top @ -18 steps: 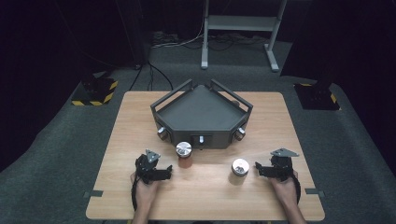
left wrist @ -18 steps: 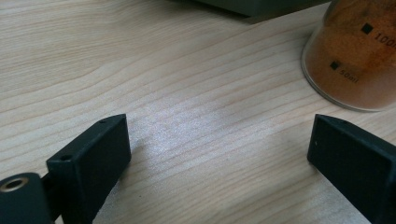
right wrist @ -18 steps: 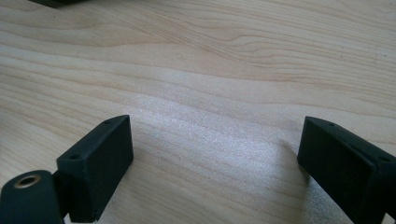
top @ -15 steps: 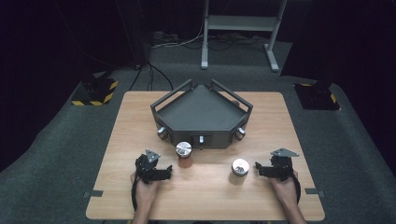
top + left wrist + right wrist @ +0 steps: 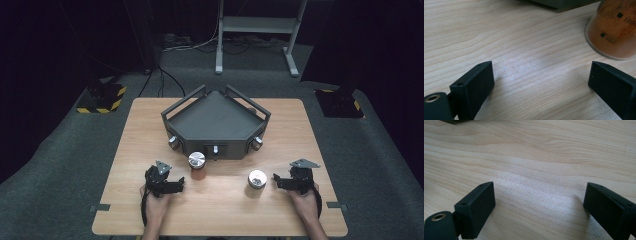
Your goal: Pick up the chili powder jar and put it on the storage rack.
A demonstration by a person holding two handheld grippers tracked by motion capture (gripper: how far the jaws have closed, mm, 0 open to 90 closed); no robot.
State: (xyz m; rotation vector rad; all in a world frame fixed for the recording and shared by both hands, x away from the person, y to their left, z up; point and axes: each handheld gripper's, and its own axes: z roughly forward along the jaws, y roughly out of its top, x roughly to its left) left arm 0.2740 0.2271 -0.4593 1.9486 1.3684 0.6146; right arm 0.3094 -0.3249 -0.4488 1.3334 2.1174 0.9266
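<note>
High view shows two jars on my bench point(image 5: 150, 130): one jar of orange-brown powder point(image 5: 197, 165) just ahead of my left gripper point(image 5: 176, 185), and one silver-capped jar point(image 5: 257, 182) just beside my right gripper point(image 5: 276, 181). Left gripper view cuts the powder jar off at the top right corner, only its lower wall with printed marks visible. Both pairs of fingers stand wide apart over bare wood, clamped on nothing. What the silver-capped jar contains I cannot make out. Behind both jars sits one dark angular tray point(image 5: 215, 120) with three knobs on its front, close behind the powder jar.
</note>
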